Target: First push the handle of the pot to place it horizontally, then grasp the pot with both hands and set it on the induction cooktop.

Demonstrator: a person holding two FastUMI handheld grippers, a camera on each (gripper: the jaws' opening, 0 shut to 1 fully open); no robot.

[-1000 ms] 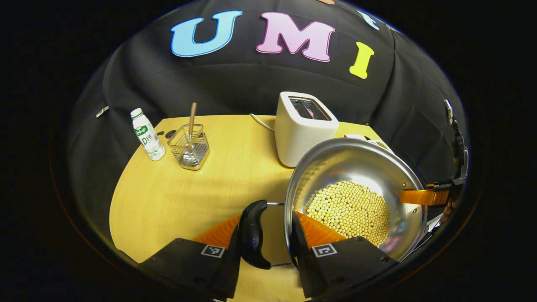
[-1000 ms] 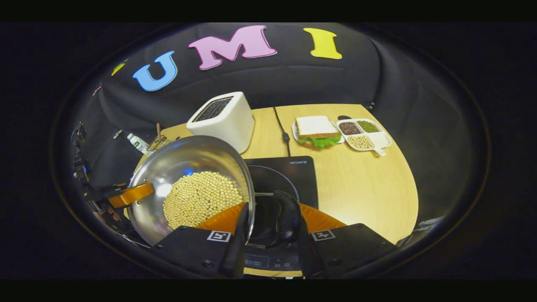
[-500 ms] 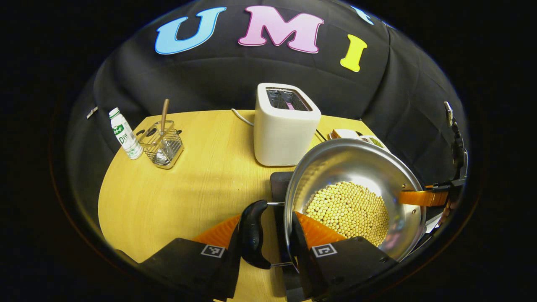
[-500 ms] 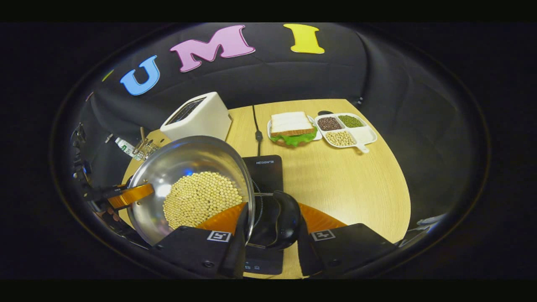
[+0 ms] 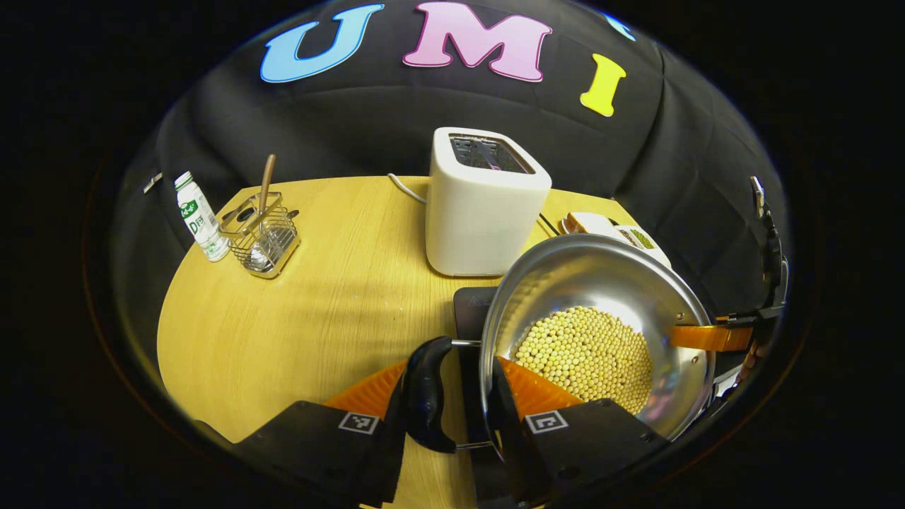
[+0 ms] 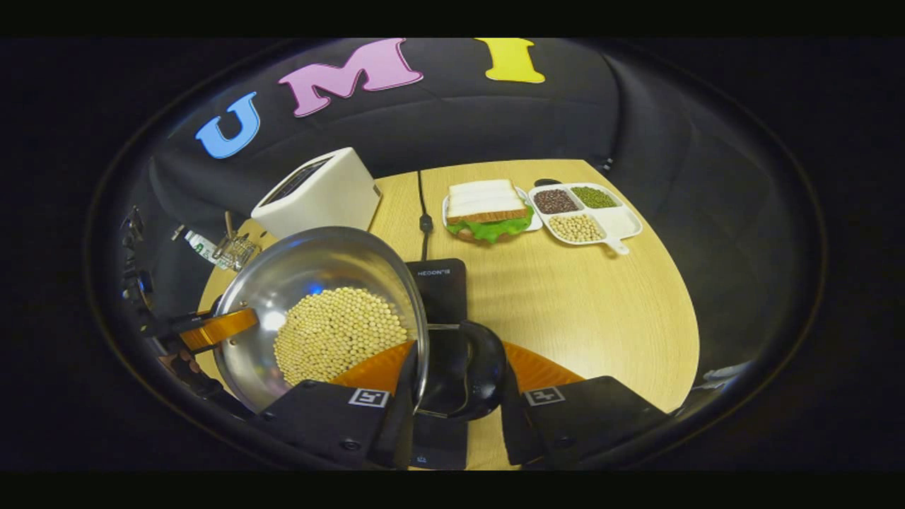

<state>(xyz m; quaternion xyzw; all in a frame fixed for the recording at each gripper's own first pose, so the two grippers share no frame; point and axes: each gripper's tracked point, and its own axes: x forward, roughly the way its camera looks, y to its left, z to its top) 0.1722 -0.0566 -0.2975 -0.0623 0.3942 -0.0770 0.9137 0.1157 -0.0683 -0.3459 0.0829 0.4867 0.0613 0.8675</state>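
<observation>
Two grippers [image 5: 445, 396] [image 6: 452, 396] holding pot [image 5: 594, 332], cooktop [image 6: 440, 286] edge below

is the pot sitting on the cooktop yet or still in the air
Cannot tell. In the right gripper view the pot overlaps the cooktop, its base hidden, with both grippers on its handles.

Opposed close views from either side, sharing pot [image 5: 594, 332] and toaster [image 6: 318, 194].

left gripper [image 5: 452, 396] is clamped on the steel pot's black side handle [image 5: 424, 394], fingers [image 5: 368, 392] pointing forward. right gripper [image 6: 452, 385] is closed likewise on the opposite black handle [image 6: 475, 371], level with it.
</observation>
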